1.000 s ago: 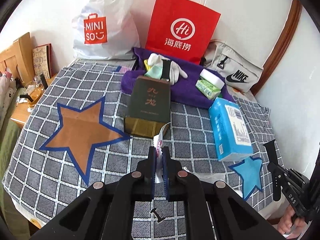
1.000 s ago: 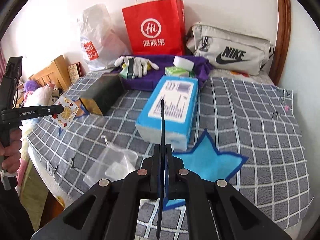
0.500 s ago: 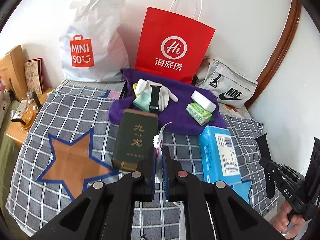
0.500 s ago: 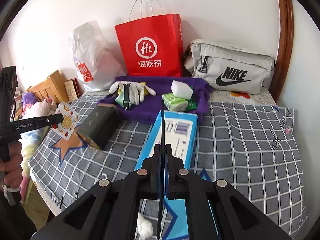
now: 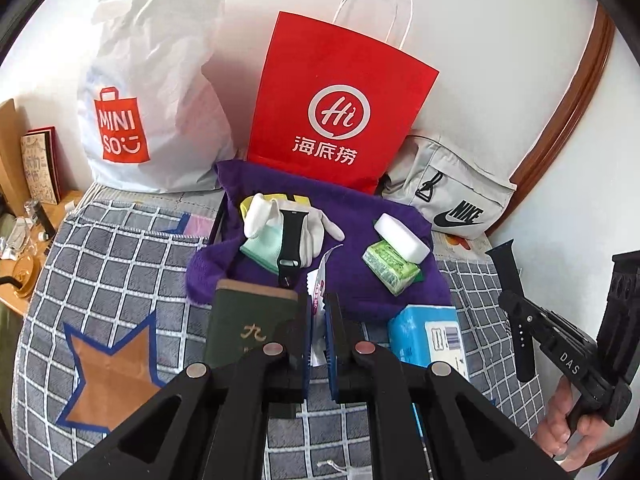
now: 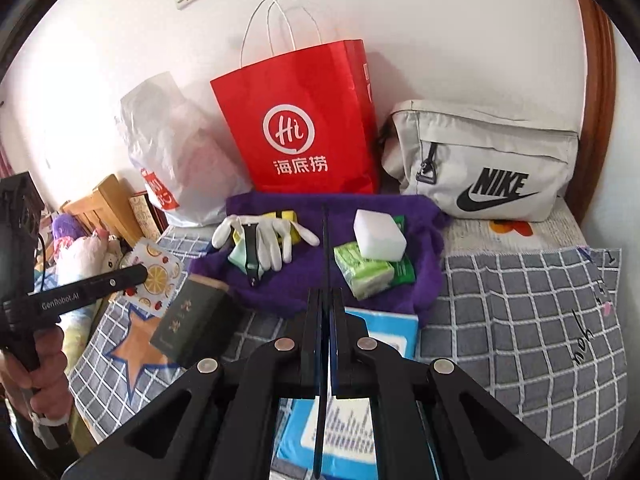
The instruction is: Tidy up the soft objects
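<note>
My left gripper is shut on a small fruit-print sachet, which shows edge-on between the pads in its own view. My right gripper is shut on a black watch strap that sticks up past its fingertips. Both hang over the checked bedspread, just short of a purple towel. On the towel lie white gloves with a second black strap across them, a white sponge block and a green tissue pack.
A dark green box and a blue tissue pack lie on the bedspread in front of the towel. A red paper bag, a white plastic bag and a grey waist bag stand against the wall. A wooden bedside table is at the left.
Both grippers have moved forward and a little up toward the purple towel, each keeping its hold. The green box and blue pack now lie under the fingertips.
</note>
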The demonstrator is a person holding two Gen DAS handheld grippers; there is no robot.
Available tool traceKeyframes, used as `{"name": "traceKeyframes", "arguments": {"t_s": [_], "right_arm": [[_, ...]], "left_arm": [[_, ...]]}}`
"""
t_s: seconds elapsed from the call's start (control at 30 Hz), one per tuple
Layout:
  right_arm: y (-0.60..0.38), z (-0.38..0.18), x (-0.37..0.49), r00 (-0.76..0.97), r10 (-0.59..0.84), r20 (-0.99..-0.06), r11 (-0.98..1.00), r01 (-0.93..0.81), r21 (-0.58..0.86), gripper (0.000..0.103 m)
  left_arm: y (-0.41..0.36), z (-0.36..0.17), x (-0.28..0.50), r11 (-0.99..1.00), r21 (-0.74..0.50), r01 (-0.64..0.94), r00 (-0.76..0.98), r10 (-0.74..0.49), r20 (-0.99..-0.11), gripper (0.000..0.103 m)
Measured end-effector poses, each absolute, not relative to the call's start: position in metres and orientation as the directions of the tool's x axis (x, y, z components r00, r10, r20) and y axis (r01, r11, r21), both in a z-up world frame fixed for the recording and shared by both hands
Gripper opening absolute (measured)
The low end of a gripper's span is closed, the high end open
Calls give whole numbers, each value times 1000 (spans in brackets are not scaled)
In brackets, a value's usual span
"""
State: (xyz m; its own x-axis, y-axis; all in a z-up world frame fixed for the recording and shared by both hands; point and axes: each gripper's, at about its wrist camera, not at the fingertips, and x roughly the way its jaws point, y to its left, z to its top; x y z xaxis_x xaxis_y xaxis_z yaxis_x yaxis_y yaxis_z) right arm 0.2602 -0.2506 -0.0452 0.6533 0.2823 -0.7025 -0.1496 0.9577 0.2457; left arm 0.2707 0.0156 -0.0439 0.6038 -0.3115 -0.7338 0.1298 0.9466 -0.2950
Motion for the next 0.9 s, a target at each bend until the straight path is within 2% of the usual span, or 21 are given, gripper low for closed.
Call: {"name": "traceKeyframes", "arguments": {"t_s": [0.2,0.47,0.9], "right_arm": [[-251,-49,294,647,319,-693,944,-151,294,3],[-232,-61,339,638,308,-705,950,-173,259,3],[-215,-119,402,542,357,-761,934,-188,305,3]], "left_arm": [[12,-47,297,946,-294,136,596,-315,-739,7],[3,-58,331,946,-285,153,571,-320,-756,7],[-15,-89,382,921,-340,188,487,-388,-783,7]]}}
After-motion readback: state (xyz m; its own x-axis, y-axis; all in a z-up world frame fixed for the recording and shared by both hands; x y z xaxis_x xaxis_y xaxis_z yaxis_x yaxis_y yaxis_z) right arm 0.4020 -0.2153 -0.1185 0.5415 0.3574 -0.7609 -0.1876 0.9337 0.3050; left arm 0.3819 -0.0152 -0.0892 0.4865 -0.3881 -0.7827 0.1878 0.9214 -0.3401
